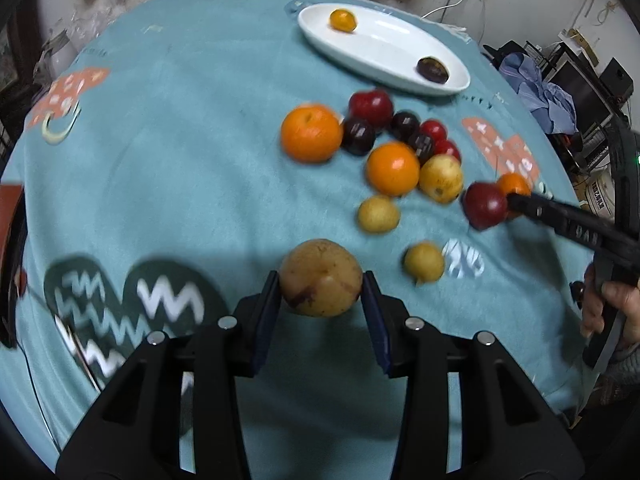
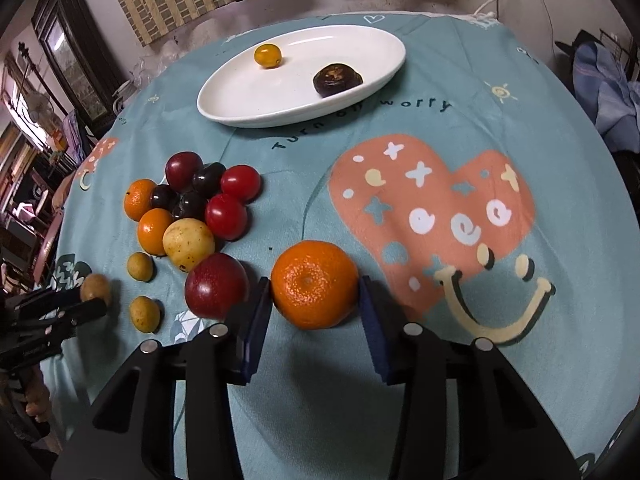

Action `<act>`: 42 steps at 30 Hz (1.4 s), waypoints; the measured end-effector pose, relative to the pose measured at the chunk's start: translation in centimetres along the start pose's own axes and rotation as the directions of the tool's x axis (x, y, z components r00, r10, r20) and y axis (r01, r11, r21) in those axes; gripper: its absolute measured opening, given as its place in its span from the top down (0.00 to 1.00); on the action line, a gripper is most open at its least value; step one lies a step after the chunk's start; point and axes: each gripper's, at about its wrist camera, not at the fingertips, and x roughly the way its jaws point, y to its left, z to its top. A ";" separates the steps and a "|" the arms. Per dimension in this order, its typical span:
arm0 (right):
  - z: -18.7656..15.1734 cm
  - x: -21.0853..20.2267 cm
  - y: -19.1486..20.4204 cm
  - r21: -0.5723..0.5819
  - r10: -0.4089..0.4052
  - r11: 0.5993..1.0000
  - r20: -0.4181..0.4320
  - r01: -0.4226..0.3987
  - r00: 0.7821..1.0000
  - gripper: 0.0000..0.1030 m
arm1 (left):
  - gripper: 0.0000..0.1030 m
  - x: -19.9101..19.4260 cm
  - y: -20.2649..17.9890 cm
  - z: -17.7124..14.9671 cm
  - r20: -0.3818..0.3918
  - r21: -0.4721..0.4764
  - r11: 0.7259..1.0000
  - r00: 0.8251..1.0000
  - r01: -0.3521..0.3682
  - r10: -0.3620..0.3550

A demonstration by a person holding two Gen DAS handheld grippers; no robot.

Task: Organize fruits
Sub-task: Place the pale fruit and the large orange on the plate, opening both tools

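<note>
My left gripper [image 1: 320, 282] is shut on a yellow-brown round fruit [image 1: 320, 278], one pad on each side of it. My right gripper [image 2: 314, 290] is shut on an orange tangerine [image 2: 315, 284] that rests on the teal cloth, with a red plum [image 2: 216, 284] touching the outside of its left finger. A white oval plate [image 2: 280, 92] at the far side holds a small orange fruit [image 2: 267, 55] and a dark brown fruit [image 2: 338, 79]. From the left wrist view, the right gripper's fingers [image 1: 560, 220] reach in from the right, behind the red plum [image 1: 485, 206].
A pile of loose fruit [image 2: 192, 204] lies between the grippers and the plate: oranges, dark and red plums, a larger yellow fruit. Two small yellow fruits [image 2: 145, 313] lie nearer. A hand [image 1: 600, 308] holds the right gripper. The round table's edge [image 2: 592, 168] drops away on the right.
</note>
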 end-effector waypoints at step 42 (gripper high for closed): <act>15.7 -3.8 -0.3 -0.014 0.027 1.000 0.386 -0.024 0.922 0.35 | 0.36 2.0 -1.6 17.0 0.189 0.026 0.999 0.981 -0.042 0.036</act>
